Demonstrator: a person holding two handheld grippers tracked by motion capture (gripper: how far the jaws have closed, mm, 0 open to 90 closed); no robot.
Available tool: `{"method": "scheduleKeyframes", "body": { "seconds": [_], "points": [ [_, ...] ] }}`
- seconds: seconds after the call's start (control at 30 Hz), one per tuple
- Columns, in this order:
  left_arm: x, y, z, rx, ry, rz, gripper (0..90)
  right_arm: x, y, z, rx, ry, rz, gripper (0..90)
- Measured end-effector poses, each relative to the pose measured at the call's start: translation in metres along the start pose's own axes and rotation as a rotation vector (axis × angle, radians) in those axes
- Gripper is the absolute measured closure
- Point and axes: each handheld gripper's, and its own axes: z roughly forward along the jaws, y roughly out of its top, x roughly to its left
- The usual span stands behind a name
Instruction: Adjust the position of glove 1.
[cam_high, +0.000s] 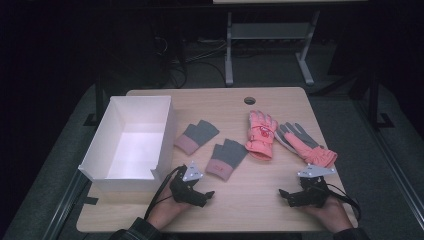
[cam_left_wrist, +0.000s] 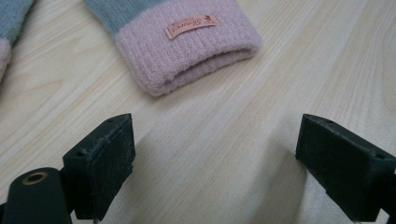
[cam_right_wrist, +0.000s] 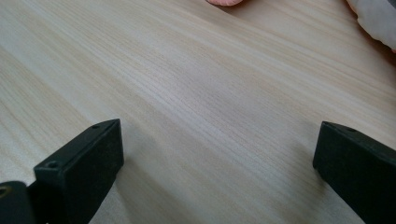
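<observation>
Left gripper (cam_high: 206, 194) wide open, right gripper (cam_high: 285, 194) too — both empty

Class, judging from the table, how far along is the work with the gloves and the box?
Nothing looks done: the white cardboard box is empty. All four gloves lie on the wooden table: two grey knitted gloves with pink cuffs and two coral ski gloves. Nothing is in hand: the left tool and right tool stand open. Every glove remains.

Bare table (cam_high: 250, 200) between grippers; knit glove (cam_left_wrist: 187, 42) just ahead
</observation>
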Motion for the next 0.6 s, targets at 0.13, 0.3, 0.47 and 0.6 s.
{"method": "scheduleKeyframes", "body": {
  "seconds": [0.13, 0.3, 0.47, 0.6],
  "points": [
    [0.0, 0.0, 0.0, 0.0, 0.001, -0.002, 11.1, 0.0, 0.0, 0.0, 0.0, 0.0, 0.001, 1.1],
    [-0.001, 0.001, -0.002, 0.019, 0.005, -0.002, 11.8, 0.0, 0.0, 0.0, 0.0, 0.0, -0.001, 1.1],
    [-0.003, 0.006, -0.005, 0.029, -0.005, -0.002, 12.4, 0.0, 0.0, 0.0, 0.0, 0.001, -0.001, 1.1],
    [-0.005, 0.019, -0.01, -0.023, -0.03, -0.02, 12.6, 0.0, 0.0, 0.0, 0.001, -0.001, 0.001, 1.1]
  ]
}}
